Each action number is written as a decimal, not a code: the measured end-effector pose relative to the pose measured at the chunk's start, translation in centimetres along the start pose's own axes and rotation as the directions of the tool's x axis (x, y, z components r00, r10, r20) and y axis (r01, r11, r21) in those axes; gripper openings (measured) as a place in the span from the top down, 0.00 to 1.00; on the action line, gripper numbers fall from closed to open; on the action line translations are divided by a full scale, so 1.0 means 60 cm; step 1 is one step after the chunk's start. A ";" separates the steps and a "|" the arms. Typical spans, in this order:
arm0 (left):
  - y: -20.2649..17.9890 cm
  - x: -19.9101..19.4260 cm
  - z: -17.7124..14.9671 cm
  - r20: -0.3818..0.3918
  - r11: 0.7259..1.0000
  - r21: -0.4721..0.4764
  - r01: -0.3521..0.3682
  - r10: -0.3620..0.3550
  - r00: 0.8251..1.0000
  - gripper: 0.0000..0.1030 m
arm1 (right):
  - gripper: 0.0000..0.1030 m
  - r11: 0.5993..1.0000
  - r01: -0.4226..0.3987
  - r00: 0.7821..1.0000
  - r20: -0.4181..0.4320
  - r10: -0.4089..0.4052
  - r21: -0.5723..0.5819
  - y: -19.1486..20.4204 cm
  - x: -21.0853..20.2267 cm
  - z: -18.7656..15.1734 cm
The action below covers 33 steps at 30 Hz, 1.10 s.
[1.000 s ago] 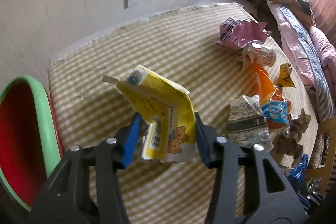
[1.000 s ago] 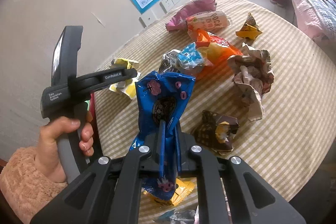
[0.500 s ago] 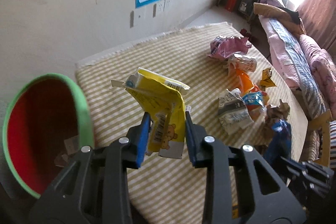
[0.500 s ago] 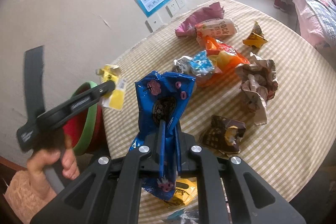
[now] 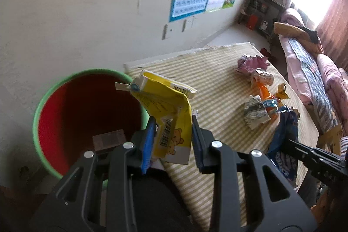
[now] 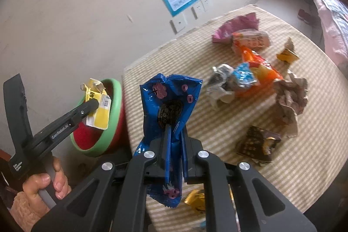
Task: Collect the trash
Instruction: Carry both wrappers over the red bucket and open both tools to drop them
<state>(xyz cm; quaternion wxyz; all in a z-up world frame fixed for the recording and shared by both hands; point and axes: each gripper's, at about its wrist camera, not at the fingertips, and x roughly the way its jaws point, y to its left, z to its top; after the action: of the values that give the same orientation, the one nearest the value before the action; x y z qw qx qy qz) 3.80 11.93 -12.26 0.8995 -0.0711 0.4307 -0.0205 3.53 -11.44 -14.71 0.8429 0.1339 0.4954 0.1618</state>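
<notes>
Now that the left gripper (image 5: 171,140), pinching the yellow carton (image 5: 167,114), has swung off the table's near-left corner, the carton hangs at the rim of the red bin (image 5: 65,114), so release looks close. Behind it the right gripper (image 6: 174,143) stays clamped on the blue wrapper (image 6: 171,101), above the table (image 6: 228,123) edge.

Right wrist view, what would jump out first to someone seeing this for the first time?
A shiny blue cookie wrapper stands clamped in the right gripper, front and centre. To its left, the left gripper holds a crumpled yellow carton over a red bin with a green rim beside the table. More wrappers litter the striped tablecloth.
</notes>
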 end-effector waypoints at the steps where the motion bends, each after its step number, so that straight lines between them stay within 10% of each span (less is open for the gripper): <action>1: 0.006 -0.005 -0.001 0.006 1.000 -0.007 -0.004 0.004 1.000 0.70 | 0.92 1.000 -0.003 1.000 -0.004 0.003 -0.007 0.006 0.003 0.001; 33: 0.202 -0.035 -0.019 0.037 0.967 -0.214 -0.138 0.150 0.988 0.70 | 0.90 0.962 -0.150 0.986 -0.106 0.128 -0.230 0.227 0.150 0.090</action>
<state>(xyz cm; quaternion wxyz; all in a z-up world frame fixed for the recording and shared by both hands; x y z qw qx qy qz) 1.32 23.98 -13.09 0.8971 -0.1352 0.4104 0.0925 10.52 4.27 -14.04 0.8162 0.0593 0.4993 0.2846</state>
